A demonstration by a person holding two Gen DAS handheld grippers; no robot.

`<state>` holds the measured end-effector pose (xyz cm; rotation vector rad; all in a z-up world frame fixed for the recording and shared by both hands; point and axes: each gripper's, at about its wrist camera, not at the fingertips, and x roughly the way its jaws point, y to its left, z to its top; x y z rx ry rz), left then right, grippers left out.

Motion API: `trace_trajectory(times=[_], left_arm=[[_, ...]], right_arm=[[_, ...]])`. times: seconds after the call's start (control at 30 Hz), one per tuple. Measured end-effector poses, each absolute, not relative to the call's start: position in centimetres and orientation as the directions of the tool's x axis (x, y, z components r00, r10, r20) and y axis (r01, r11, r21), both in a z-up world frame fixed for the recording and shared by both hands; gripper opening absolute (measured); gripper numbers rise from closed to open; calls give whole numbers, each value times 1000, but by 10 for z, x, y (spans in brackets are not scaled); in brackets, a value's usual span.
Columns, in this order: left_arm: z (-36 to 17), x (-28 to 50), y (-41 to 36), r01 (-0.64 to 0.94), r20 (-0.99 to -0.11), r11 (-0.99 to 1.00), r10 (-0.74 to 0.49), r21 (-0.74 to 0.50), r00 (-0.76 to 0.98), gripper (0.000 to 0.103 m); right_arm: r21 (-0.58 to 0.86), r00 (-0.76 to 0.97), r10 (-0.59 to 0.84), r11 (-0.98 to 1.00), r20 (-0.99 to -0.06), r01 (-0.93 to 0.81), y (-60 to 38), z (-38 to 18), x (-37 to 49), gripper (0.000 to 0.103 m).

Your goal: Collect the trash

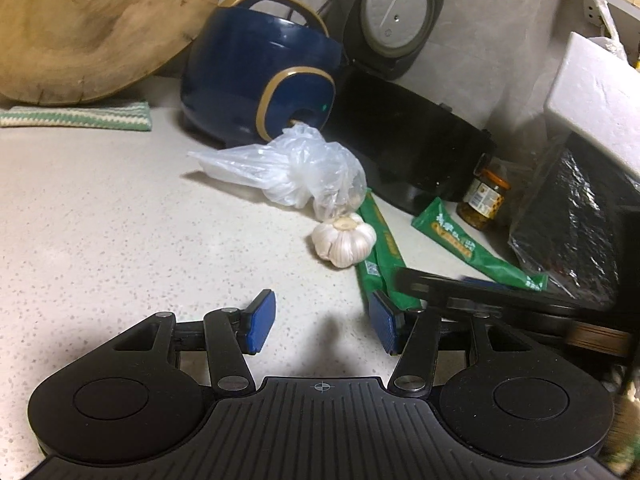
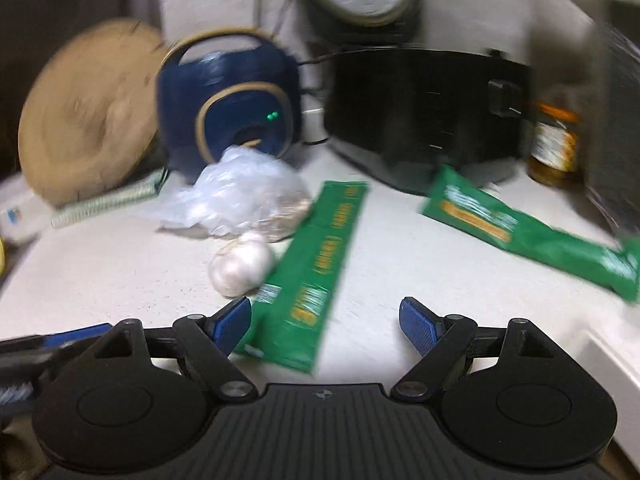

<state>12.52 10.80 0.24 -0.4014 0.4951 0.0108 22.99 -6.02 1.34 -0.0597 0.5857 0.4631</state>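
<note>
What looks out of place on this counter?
Two long green snack wrappers lie flat and askew on the speckled white counter, and a crumpled clear plastic bag sits against the navy blue cooker. A loose garlic bulb rests beside the bag. Nothing looks spilled or broken.

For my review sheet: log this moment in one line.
left gripper open, empty | right gripper open, over near green wrapper | nothing collected

Speckled counter (image 1: 100,220) bears plastic bag (image 1: 296,168), garlic (image 1: 344,240), wrappers (image 2: 316,268) (green).
</note>
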Motion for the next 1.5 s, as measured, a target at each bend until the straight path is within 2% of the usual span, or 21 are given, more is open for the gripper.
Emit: trace_trajectory(times=[0.1, 0.2, 0.37, 0.5, 0.63, 0.7, 0.8, 0.87, 0.97, 1.07, 1.17, 1.3, 1.37, 1.43, 1.5], left_arm=[[3, 124, 110, -114, -468, 925, -75, -362, 881, 54], [4, 122, 113, -103, -461, 919, -92, -381, 883, 54], [4, 126, 107, -91, -462, 920, -104, -381, 881, 54], [8, 126, 97, -62, -450, 930, -117, -363, 885, 54], [12, 125, 90, -35, -399, 937, -114, -349, 910, 54], [14, 123, 90, -42, -371, 940, -93, -340, 924, 54], [15, 118, 102, -72, -356, 926, -71, -372, 932, 54], [14, 113, 113, -94, -348, 914, -53, -394, 936, 54], [10, 109, 127, -119, -327, 903, -25, -413, 945, 54], [5, 106, 134, -118, -312, 887, -31, -447, 950, 54], [5, 106, 132, -96, -292, 897, -38, -432, 956, 54], [3, 110, 128, -78, -307, 904, -60, -420, 950, 54], [2, 110, 129, -74, -304, 901, -66, -427, 950, 54], [2, 110, 130, -67, -303, 900, -74, -430, 950, 54], [1, 111, 129, -62, -302, 902, -78, -427, 950, 54]], right_arm=[[48, 709, 388, 892, -588, -448, -34, 6, 242, 77], [70, 686, 400, 887, -607, -456, -32, 4, 249, 57], [57, 674, 419, 870, -608, -489, -40, 8, 242, 35], [54, 686, 413, 876, -599, -480, -61, 14, 233, 28], [14, 752, 312, 928, -581, -374, -95, 15, 233, 28], [-15, 776, 258, 945, -576, -325, -107, 16, 235, 31], [67, 752, 339, 928, -565, -367, -116, 25, 235, 41], [129, 723, 421, 896, -547, -424, -111, 36, 236, 59], [163, 684, 501, 852, -531, -498, -84, 54, 244, 74], [128, 657, 517, 829, -549, -545, -44, 66, 266, 85], [119, 612, 525, 808, -592, -578, -8, 67, 299, 87], [117, 589, 463, 841, -663, -528, 24, 53, 349, 87], [180, 553, 471, 848, -687, -499, 23, 43, 367, 79], [241, 507, 493, 842, -707, -482, 14, 37, 376, 29], [256, 507, 498, 843, -703, -474, -2, 39, 373, 21]])
